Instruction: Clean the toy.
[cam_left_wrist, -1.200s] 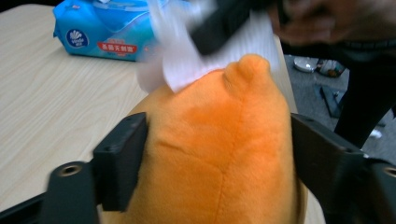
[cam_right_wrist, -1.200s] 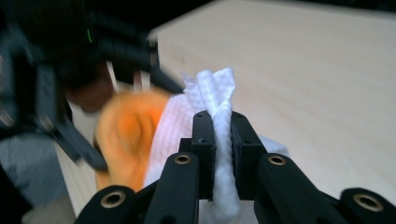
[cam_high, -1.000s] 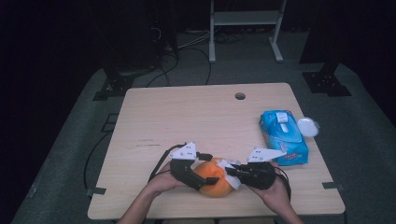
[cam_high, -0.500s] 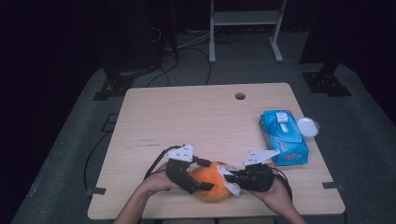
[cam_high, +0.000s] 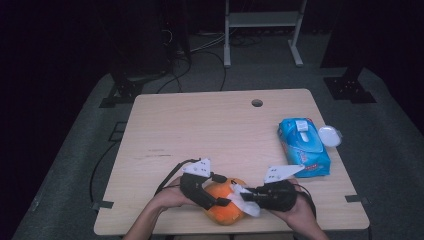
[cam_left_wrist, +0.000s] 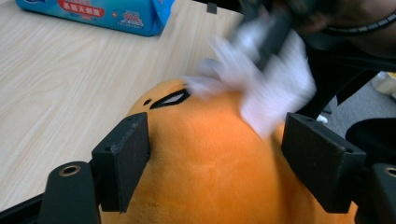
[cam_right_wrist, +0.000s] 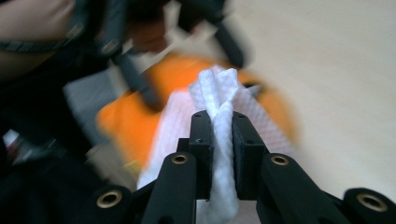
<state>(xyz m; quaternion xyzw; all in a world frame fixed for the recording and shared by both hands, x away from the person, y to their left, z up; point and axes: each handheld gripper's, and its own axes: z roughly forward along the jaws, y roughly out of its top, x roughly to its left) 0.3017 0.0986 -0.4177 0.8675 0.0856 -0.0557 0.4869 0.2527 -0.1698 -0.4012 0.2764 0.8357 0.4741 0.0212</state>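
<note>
I am working at the wooden bench (cam_high: 200, 130), and I take the orange plush toy (cam_high: 223, 204) at its near edge as my landmark. Well away from the toy, toward the bench's far right, lies the blue pack of wipes (cam_high: 303, 146), with a small white round lid (cam_high: 330, 135) just beyond its right side. The toy itself sits between my two hands, a dark eye marking showing on its top in the left gripper view.

My left claw (cam_left_wrist: 215, 154) straddles the toy: its jaws have just been closing in, and the black pads (cam_left_wrist: 123, 158) now stand against the plush on either flank, though I cannot tell whether they press into it. In the high view this claw comes at the toy from its left side.

My right claw (cam_right_wrist: 219, 140) is clamped on a folded white wipe (cam_right_wrist: 218, 100), the cloth pinched between the two jaws and sticking out past them. The wipe lies on the toy's upper right side, touching the orange fabric.
</note>
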